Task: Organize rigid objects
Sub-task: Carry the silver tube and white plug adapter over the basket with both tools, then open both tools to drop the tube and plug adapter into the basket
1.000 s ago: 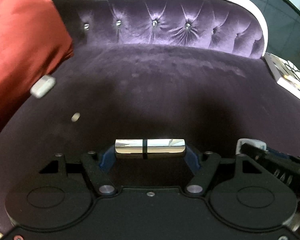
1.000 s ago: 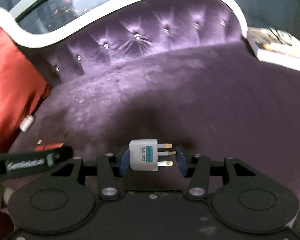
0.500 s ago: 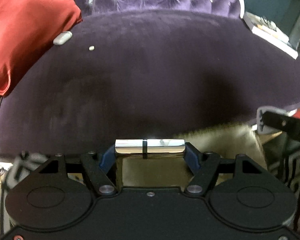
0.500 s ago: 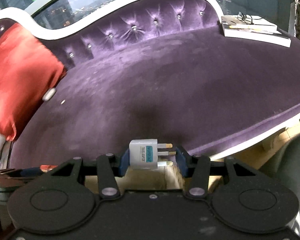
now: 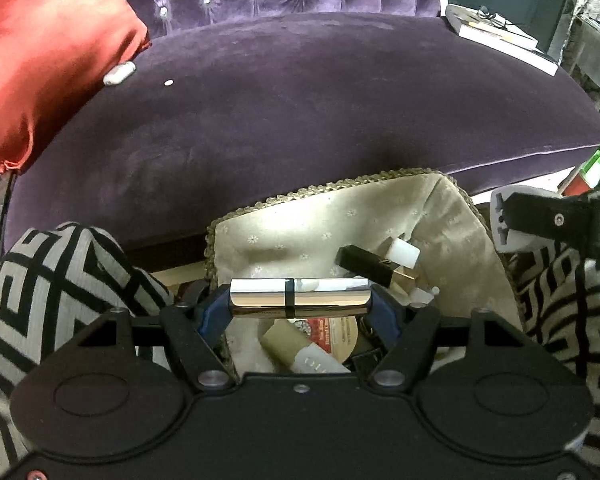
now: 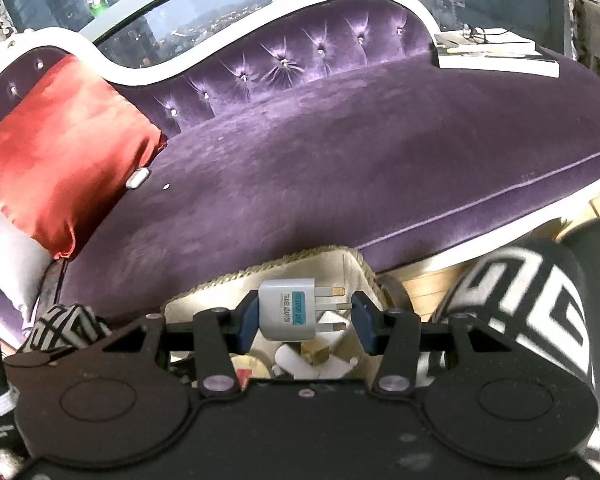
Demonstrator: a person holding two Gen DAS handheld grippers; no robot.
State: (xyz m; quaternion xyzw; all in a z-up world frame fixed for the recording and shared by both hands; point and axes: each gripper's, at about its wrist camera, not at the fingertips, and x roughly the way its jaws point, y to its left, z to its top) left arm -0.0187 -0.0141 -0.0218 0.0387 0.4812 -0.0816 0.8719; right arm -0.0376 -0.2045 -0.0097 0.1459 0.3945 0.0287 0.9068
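My left gripper [image 5: 299, 300] is shut on a shiny silver tube [image 5: 300, 298] held crosswise above a fabric-lined basket [image 5: 320, 216] that stands in front of the purple sofa [image 5: 300, 100]. The basket holds a black lipstick case [image 5: 366, 265], a white cap [image 5: 404, 253] and other small items. My right gripper [image 6: 305, 316] is shut on a grey travel adapter [image 6: 286, 314] with its prongs pointing right, above the same basket [image 6: 292, 272]. A small silver object [image 5: 119, 73] and a tiny white piece [image 5: 169, 83] lie on the sofa by the red cushion [image 5: 40, 52].
Books with glasses on top [image 6: 496, 54] lie at the sofa's right end. Black-and-white patterned fabric [image 5: 40, 280] flanks the basket on both sides, also in the right wrist view [image 6: 520, 300]. The right gripper's body [image 5: 556, 220] shows at the right edge of the left wrist view.
Both grippers have pulled back from over the sofa seat and now hang above the basket, each still holding its object. The basket and patterned fabric have come into view.
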